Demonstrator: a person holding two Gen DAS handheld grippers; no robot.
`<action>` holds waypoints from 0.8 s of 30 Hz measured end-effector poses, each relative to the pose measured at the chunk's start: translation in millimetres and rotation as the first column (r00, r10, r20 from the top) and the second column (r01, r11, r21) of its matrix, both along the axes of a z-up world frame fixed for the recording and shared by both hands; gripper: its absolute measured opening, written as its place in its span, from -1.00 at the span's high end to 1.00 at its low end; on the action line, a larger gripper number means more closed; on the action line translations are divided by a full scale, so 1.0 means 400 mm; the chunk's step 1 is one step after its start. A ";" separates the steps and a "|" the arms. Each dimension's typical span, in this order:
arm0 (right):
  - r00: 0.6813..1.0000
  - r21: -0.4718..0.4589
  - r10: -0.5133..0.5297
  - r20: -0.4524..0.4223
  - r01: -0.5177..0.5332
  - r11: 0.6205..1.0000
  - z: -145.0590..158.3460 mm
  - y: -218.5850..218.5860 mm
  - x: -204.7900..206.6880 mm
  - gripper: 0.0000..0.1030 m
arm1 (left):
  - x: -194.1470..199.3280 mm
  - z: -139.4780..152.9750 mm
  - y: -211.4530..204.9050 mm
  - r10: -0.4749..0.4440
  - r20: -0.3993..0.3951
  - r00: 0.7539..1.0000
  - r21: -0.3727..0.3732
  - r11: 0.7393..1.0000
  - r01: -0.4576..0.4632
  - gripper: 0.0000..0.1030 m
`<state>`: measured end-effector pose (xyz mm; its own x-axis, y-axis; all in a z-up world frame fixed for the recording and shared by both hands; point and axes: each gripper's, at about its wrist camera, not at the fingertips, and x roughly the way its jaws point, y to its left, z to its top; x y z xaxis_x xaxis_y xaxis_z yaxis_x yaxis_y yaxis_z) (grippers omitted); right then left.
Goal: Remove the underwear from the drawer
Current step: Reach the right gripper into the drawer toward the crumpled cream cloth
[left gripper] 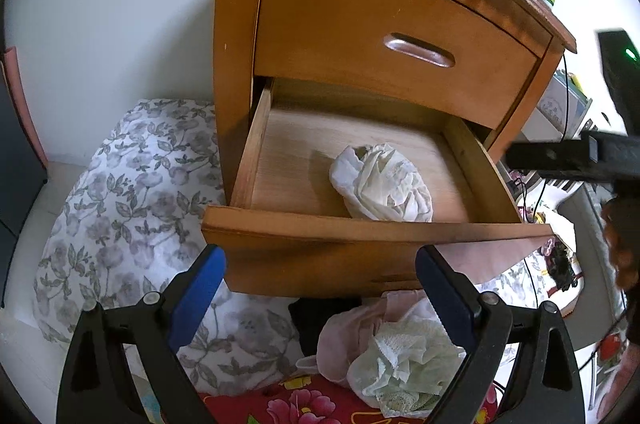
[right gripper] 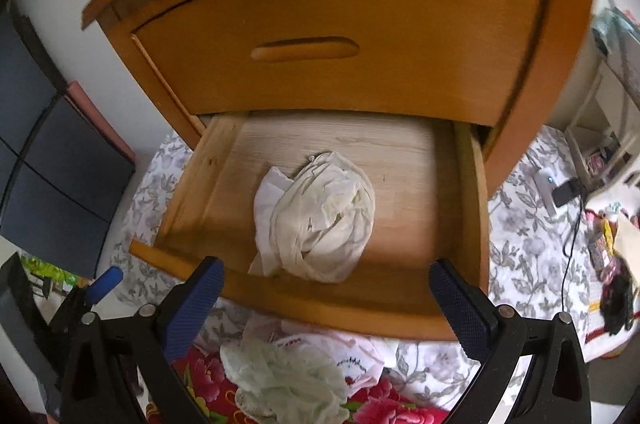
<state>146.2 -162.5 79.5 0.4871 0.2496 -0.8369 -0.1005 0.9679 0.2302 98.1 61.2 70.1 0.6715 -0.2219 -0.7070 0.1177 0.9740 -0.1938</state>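
Right gripper (right gripper: 324,298), blue-padded jaws spread wide and empty, at lower centre of the right wrist view. Directly above it, past the front lip, the crumpled cream-white underwear (right gripper: 320,220) lies on the floor of the open lower wooden drawer (right gripper: 208,184), long axis running up-frame, roughly in line with the gap between the jaws. Left gripper (left gripper: 320,288), equally wide and empty, sits below the drawer front, the bundle up and right of it; the right appears nearer.
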 end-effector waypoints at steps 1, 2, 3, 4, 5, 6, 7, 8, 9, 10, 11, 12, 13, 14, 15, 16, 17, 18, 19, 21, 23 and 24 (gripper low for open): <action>1.000 -0.009 0.010 -0.009 -0.010 1.000 -0.007 0.003 0.016 -1.00 | 0.000 -0.004 -0.001 -0.001 -0.003 1.000 0.001 1.000 0.001 -0.86; 1.000 -0.017 0.013 -0.020 -0.014 1.000 -0.015 0.006 0.030 -1.00 | 0.001 -0.008 -0.002 -0.002 -0.006 1.000 0.003 1.000 0.002 -0.86; 0.999 -0.019 0.018 -0.043 -0.019 1.000 -0.031 0.011 0.052 -1.00 | 0.001 -0.012 -0.002 -0.003 -0.009 1.000 0.005 1.000 0.003 -0.86; 0.998 -0.013 0.024 -0.060 -0.025 1.000 -0.043 0.011 0.064 -1.00 | 0.003 -0.018 -0.003 -0.004 -0.015 1.000 0.008 1.000 0.004 -0.86; 0.996 -0.007 0.032 -0.085 -0.032 0.999 -0.059 0.014 0.082 -1.00 | 0.005 -0.023 -0.004 -0.006 -0.022 1.000 0.009 1.000 0.006 -0.86; 0.993 -0.004 0.038 -0.111 -0.039 0.999 -0.076 0.016 0.099 -1.00 | 0.006 -0.028 -0.004 -0.008 -0.027 1.000 0.007 1.000 0.008 -0.86; 0.991 -0.005 0.040 -0.128 -0.041 0.999 -0.087 0.016 0.111 -1.00 | 0.008 -0.033 -0.003 -0.012 -0.035 0.999 0.002 1.000 0.012 -0.86; 0.989 -0.011 0.038 -0.145 -0.040 0.999 -0.102 0.018 0.127 -1.00 | 0.009 -0.037 -0.002 -0.013 -0.040 0.999 -0.002 1.000 0.013 -0.86; 0.986 -0.020 0.038 -0.161 -0.042 0.999 -0.114 0.020 0.143 -1.00 | 0.010 -0.041 -0.002 -0.016 -0.043 0.999 -0.006 1.000 0.016 -0.86; 0.985 -0.028 0.037 -0.171 -0.043 0.999 -0.121 0.024 0.155 -1.00 | 0.011 -0.044 -0.003 -0.020 -0.046 0.999 -0.009 1.000 0.019 -0.86; 0.983 -0.037 0.040 -0.182 -0.047 0.998 -0.130 0.031 0.168 -1.00 | 0.012 -0.047 -0.003 -0.022 -0.047 0.999 -0.010 1.000 0.022 -0.86; 0.981 -0.040 0.048 -0.189 -0.057 0.998 -0.137 0.038 0.178 -1.00 | 0.013 -0.049 -0.004 -0.024 -0.048 0.999 -0.010 1.000 0.024 -0.86; 0.980 -0.041 0.057 -0.191 -0.066 0.997 -0.141 0.044 0.185 -1.00 | 0.015 -0.053 -0.004 -0.026 -0.051 0.998 -0.010 1.000 0.026 -0.86; 0.979 -0.046 0.066 -0.192 -0.076 0.996 -0.143 0.051 0.193 -1.00 | 0.016 -0.055 -0.003 -0.028 -0.053 0.998 -0.011 1.000 0.028 -0.86; 0.979 -0.058 0.078 -0.191 -0.091 0.994 -0.148 0.063 0.202 -1.00 | 0.018 -0.059 -0.003 -0.032 -0.057 0.998 -0.014 0.999 0.032 -0.86; 0.977 -0.064 0.089 -0.193 -0.104 0.993 -0.152 0.072 0.207 -1.00 | 0.020 -0.060 -0.004 -0.035 -0.059 0.998 -0.014 0.999 0.034 -0.86; 0.974 -0.064 0.106 -0.201 -0.121 0.991 -0.160 0.083 0.212 -1.00 | 0.021 -0.063 -0.005 -0.038 -0.061 0.997 -0.013 0.999 0.037 -0.86; 0.970 -0.056 0.122 -0.211 -0.137 0.989 -0.168 0.094 0.214 -1.00 | 0.022 -0.066 -0.005 -0.041 -0.063 0.997 -0.013 0.999 0.040 -0.86; 0.967 -0.049 0.133 -0.218 -0.147 0.988 -0.172 0.102 0.212 -1.00 | 0.023 -0.068 -0.006 -0.043 -0.064 0.997 -0.014 0.999 0.042 -0.86; 0.954 -0.058 0.174 -0.245 -0.193 0.979 -0.187 0.132 0.215 -1.00 | 0.026 -0.074 -0.006 -0.047 -0.069 0.997 -0.016 0.999 0.046 -0.86; 0.940 -0.068 0.207 -0.271 -0.233 0.970 -0.200 0.156 0.215 -0.99 | 0.027 -0.077 -0.005 -0.051 -0.072 0.996 -0.020 0.999 0.050 -0.86; 0.934 -0.068 0.219 -0.281 -0.247 0.967 -0.204 0.165 0.216 -0.99 | 0.028 -0.078 -0.005 -0.056 -0.074 0.996 -0.025 0.998 0.055 -0.86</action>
